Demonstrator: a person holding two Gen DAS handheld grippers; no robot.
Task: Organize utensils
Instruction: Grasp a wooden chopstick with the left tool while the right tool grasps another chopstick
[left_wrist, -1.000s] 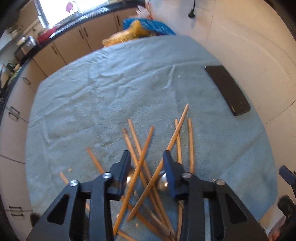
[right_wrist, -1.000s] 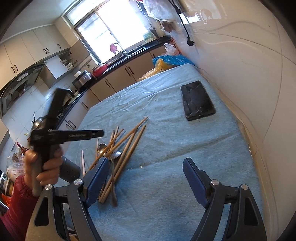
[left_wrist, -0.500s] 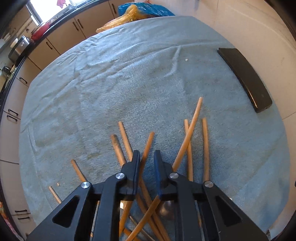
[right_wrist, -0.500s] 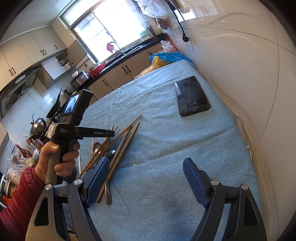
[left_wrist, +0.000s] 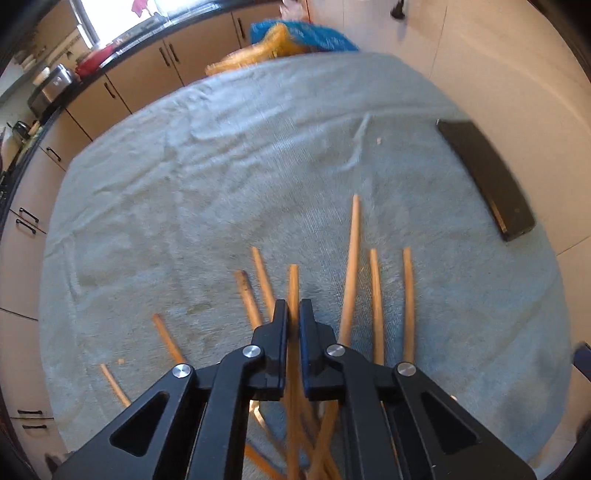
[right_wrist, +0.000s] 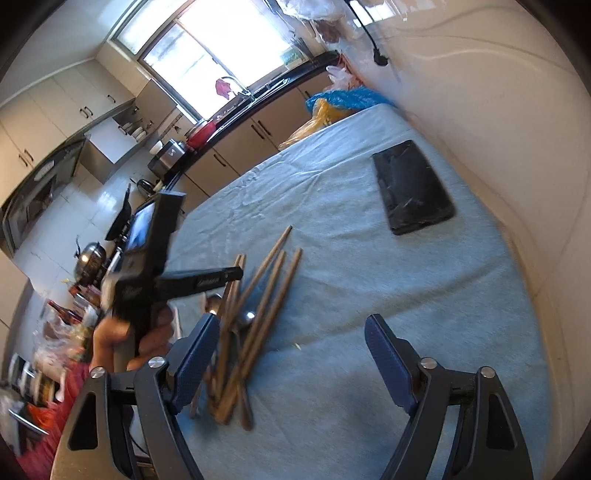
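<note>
Several wooden chopsticks (left_wrist: 351, 266) lie crossed in a loose pile on a blue-grey towel (left_wrist: 207, 177). My left gripper (left_wrist: 294, 308) points down into the pile and is shut on one chopstick (left_wrist: 293, 284), whose tip sticks out past the pads. In the right wrist view a hand (right_wrist: 147, 339) holds that left gripper (right_wrist: 236, 274) over the chopstick pile (right_wrist: 266, 288), where two metal spoons (right_wrist: 246, 317) lie among the sticks. My right gripper (right_wrist: 291, 321) hovers wide above the towel with its jaws closing. The pile lies by its left finger, and nothing is pressed between the pads.
A black phone-like slab (right_wrist: 412, 186) lies on the towel by the white wall on the right. Blue and yellow bags (right_wrist: 332, 107) sit past the table's far end. Kitchen cabinets and a counter (right_wrist: 236, 122) run along the back and left.
The left jaws have closed from wide apart onto one chopstick in the pile. The right gripper has shifted toward the pile, and the left gripper now shows nearer in its view.
</note>
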